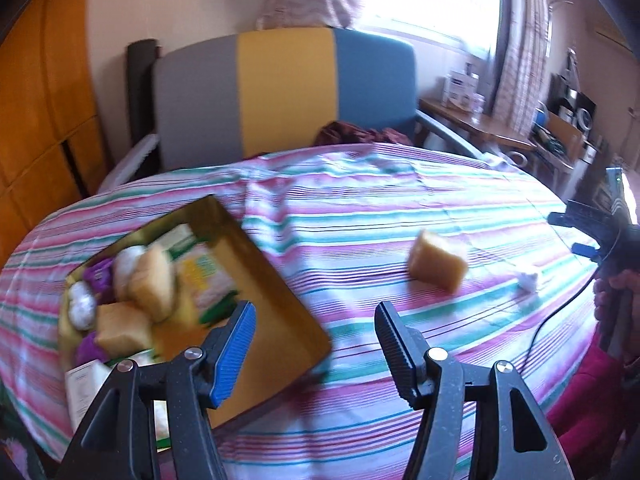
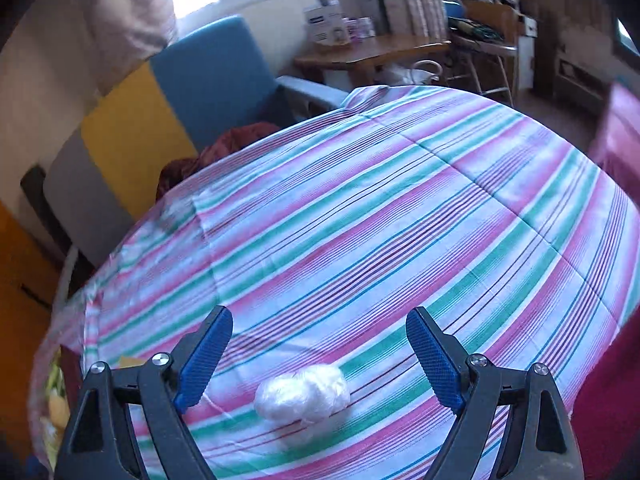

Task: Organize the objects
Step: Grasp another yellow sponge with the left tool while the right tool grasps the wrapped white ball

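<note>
A gold tray (image 1: 276, 300) lies at the left of the striped table and holds yellow sponge cakes (image 1: 152, 284), white wrapped balls (image 1: 82, 306), purple packets (image 1: 98, 276) and a flat green packet. My left gripper (image 1: 314, 320) is open and empty, just right of the tray's near corner. A loose sponge cake (image 1: 438, 260) lies on the cloth beyond it. A white wrapped ball (image 2: 302, 394) lies on the cloth between the open fingers of my right gripper (image 2: 318, 330), low down near their base; it also shows in the left wrist view (image 1: 528, 280).
The striped tablecloth (image 2: 400, 220) covers the round table. A grey, yellow and blue armchair (image 1: 280, 92) stands behind it, with a dark red cloth (image 1: 360, 134) on its seat. A wooden side table (image 2: 368, 54) with boxes stands by the window. The right gripper's cable (image 1: 560, 312) trails over the table's right edge.
</note>
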`<state>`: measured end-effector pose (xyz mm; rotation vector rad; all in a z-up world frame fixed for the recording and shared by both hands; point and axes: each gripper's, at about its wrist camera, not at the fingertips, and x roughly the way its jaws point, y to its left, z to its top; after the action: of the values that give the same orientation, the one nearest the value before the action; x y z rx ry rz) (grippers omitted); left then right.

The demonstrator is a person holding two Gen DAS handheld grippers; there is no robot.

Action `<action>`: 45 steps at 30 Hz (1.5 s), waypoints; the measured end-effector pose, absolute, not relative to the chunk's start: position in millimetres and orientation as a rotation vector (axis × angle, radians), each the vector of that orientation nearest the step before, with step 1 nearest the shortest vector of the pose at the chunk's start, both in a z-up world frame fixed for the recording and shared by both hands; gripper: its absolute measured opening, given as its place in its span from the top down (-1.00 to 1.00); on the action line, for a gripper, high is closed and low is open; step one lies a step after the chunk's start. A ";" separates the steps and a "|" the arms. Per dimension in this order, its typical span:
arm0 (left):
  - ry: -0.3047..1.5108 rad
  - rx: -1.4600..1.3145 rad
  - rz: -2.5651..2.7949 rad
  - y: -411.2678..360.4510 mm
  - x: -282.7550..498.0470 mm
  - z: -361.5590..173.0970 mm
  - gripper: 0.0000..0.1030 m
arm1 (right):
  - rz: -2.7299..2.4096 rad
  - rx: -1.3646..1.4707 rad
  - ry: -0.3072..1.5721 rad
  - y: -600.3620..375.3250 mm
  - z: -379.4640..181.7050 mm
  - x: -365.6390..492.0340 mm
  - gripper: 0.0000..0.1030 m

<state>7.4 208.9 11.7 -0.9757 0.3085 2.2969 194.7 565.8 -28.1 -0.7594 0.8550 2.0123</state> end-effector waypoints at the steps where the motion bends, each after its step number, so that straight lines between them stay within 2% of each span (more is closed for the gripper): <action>1: 0.308 -0.981 2.281 216.4 7.8 10.4 -0.22 | 2.006 -0.753 0.873 566.8 -28.9 196.8 -0.74; 7: 0.312 -1.012 2.153 267.0 7.4 1.9 -0.22 | 2.002 -0.780 0.944 568.2 -35.6 196.5 -0.75; 9: 0.333 -1.027 2.113 286.3 5.4 -3.9 -0.41 | 2.008 -0.783 0.949 566.7 -36.7 195.7 -0.77; 12: 0.381 -1.007 2.056 316.5 5.2 -14.4 -0.57 | 2.008 -0.793 0.984 568.2 -40.4 196.1 -0.83; 24: 0.586 -0.972 1.869 397.2 -15.1 -48.7 -0.86 | 2.024 -0.931 1.020 567.7 -57.9 182.9 -0.84; 28: 0.635 -0.991 1.856 411.1 -20.1 -64.8 -0.80 | 2.039 -0.956 1.010 565.8 -58.5 179.8 -0.84; 29: 0.629 -0.991 1.861 411.9 -20.3 -67.1 -0.45 | 2.042 -0.967 1.008 565.4 -59.3 178.2 -0.84; 30: 0.620 -0.994 1.876 410.7 -21.1 -68.9 -0.34 | 2.044 -0.982 1.001 564.6 -60.4 176.6 -0.84; 34: 0.506 -1.012 1.888 394.2 -23.7 -63.3 -0.27 | 2.046 -1.100 0.927 557.2 -70.1 164.4 -0.83; 36: 0.472 -1.010 1.921 383.0 -22.4 -58.3 -0.26 | 2.019 -1.198 0.856 553.1 -79.9 157.1 -0.66; 37: 0.450 -1.014 1.929 376.6 -21.1 -55.7 -0.26 | 2.008 -1.246 0.835 551.1 -85.9 154.0 -0.32; 45: 0.387 -0.958 2.000 330.5 7.5 -30.6 -0.27 | 2.001 -1.348 0.680 541.6 -97.1 145.7 -0.20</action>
<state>7.5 330.5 -30.6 -0.9579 0.3866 1.9999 145.7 541.6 -97.1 -1.3480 0.6804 2.0013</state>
